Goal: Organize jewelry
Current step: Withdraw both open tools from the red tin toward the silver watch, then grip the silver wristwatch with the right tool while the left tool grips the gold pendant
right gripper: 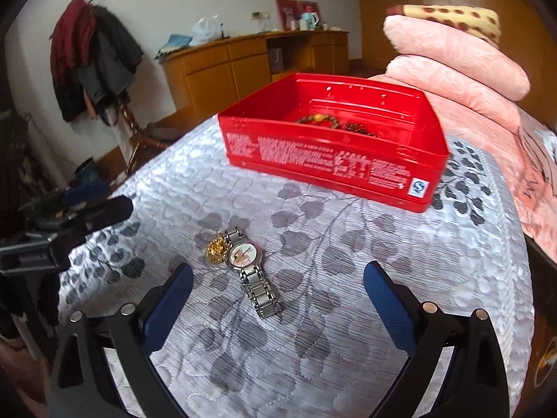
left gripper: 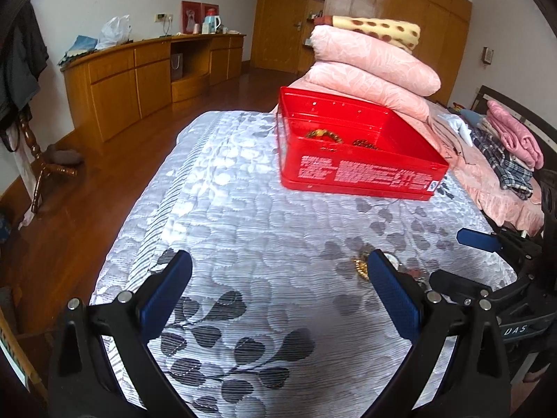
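Both grippers, left (left gripper: 278, 271) and right (right gripper: 278, 285), are hovering wide open and empty over the bed while the watch (right gripper: 252, 271) is lying beside a gold charm (right gripper: 216, 250), short of the tin (right gripper: 334, 160) (slick, floppy links, so pinching across the rigid case looks safest).

A lived-in home bedroom. A bed (left gripper: 243, 216) with a silver leaf-patterned quilt fills the middle, and pink folded duvets (left gripper: 376, 66) are stacked at 1 o'clock. A long wooden sideboard (left gripper: 139, 73) runs along the wall at 10 o'clock, carrying a kettle (left gripper: 212, 22) and framed photos (left gripper: 190, 15). A coat stand (right gripper: 94, 66) holds jackets, and built-in wooden wardrobes (left gripper: 400, 10) line the wall at 12 o'clock.
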A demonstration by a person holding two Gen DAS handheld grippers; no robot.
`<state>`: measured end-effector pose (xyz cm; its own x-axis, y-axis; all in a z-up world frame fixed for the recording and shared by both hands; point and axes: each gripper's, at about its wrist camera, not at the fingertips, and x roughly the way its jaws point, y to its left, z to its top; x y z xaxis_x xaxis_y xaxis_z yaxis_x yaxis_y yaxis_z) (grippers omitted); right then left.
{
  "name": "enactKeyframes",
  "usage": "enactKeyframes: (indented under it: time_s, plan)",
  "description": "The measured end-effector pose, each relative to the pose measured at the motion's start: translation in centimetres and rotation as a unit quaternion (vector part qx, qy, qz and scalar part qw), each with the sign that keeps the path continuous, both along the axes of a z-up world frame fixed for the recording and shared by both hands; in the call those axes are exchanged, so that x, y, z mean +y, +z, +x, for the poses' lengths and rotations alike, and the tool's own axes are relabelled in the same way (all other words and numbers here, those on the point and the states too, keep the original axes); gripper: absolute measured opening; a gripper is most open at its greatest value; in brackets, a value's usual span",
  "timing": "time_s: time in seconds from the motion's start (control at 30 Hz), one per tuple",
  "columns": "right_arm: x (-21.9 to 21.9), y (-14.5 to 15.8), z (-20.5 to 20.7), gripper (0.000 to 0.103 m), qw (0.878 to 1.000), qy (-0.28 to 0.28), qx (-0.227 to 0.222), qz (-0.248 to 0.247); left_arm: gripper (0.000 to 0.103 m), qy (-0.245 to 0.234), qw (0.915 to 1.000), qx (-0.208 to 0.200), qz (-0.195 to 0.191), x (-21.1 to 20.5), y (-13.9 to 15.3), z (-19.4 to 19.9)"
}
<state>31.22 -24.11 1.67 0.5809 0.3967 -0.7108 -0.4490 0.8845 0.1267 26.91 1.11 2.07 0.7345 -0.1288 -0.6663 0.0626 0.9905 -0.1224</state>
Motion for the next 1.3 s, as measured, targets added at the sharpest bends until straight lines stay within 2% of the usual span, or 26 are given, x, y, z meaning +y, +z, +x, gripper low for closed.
enactKeyframes:
  time_s: [0.17,0.23,0.3,0.57,0.7,0.8,1.13,1.3]
  plan:
    - [1.0,-1.0,0.8,0.078,1.000,0.018,0.018,-0.007,0.097,0.001,1.0000,0.003,-0.002,0.2,-0.3,0.4]
    - [1.3,-1.4,1.2,0.067,0.999,0.024,0.027,-0.006,0.097,-0.001,1.0000,0.006,0.000,0.1,-0.4,0.6]
    - [1.6,-1.7,1.5,0.061,0.999,0.029,0.032,-0.008,0.097,-0.001,1.0000,0.008,0.002,0.1,-0.6,0.8]
    - [2.4,-2.5,1.9,0.049,0.998,0.029,0.038,-0.027,0.097,0.001,0.9998,0.017,0.003,0.1,-1.3,1.5]
    - [1.6,-2.5,2.3,0.029,0.999,0.006,0.042,-0.021,0.097,-0.003,0.9998,0.021,0.001,-0.1,-1.6,1.7]
    - [0.6,-2.5,2.6,0.029,0.998,-0.010,0.055,0.002,0.097,-0.006,0.9998,0.021,0.002,-0.4,-1.7,1.7]
    - [0.8,-2.4,2.6,0.033,0.999,-0.022,0.049,-0.009,0.097,-0.017,0.9997,0.019,0.005,-1.2,-1.6,1.7]
    - [0.8,-2.5,2.7,0.030,0.998,-0.026,0.048,-0.006,0.097,-0.022,0.9995,0.021,0.007,-1.7,-1.7,1.6]
